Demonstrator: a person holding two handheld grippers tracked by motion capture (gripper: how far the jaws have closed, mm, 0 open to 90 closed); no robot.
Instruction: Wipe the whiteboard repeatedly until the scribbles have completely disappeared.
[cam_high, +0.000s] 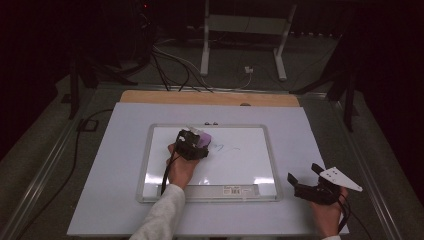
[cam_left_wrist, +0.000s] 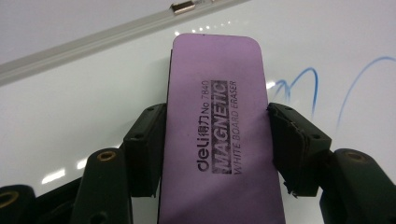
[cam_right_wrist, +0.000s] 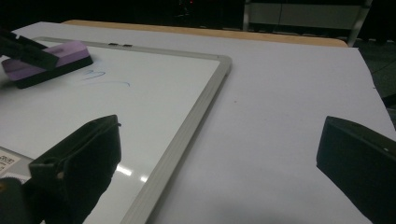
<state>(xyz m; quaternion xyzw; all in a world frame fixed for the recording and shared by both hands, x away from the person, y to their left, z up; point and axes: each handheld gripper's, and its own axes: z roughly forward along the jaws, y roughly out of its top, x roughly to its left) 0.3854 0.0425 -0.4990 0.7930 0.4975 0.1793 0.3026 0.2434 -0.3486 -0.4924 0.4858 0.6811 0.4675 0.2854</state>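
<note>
A purple magnetic whiteboard eraser (cam_left_wrist: 217, 135) lies flat on the whiteboard (cam_high: 235, 162), and my left gripper (cam_high: 192, 142) is shut on its two long sides. Blue marker strokes (cam_left_wrist: 327, 84) run across the board just right of the eraser (cam_high: 203, 139). In the right gripper view the eraser (cam_right_wrist: 46, 60) sits at the far left beside the faint blue marks (cam_right_wrist: 100, 77). My right gripper (cam_high: 305, 175) rests on the white table cover off the board's right edge, jaws wide apart with nothing between them.
The whiteboard's grey frame (cam_right_wrist: 187, 130) lies on a white table cover (cam_high: 310, 130) over a wooden table edge (cam_high: 210, 97). Cables (cam_high: 170, 70) and a white stand (cam_high: 245, 30) sit on the floor beyond the table.
</note>
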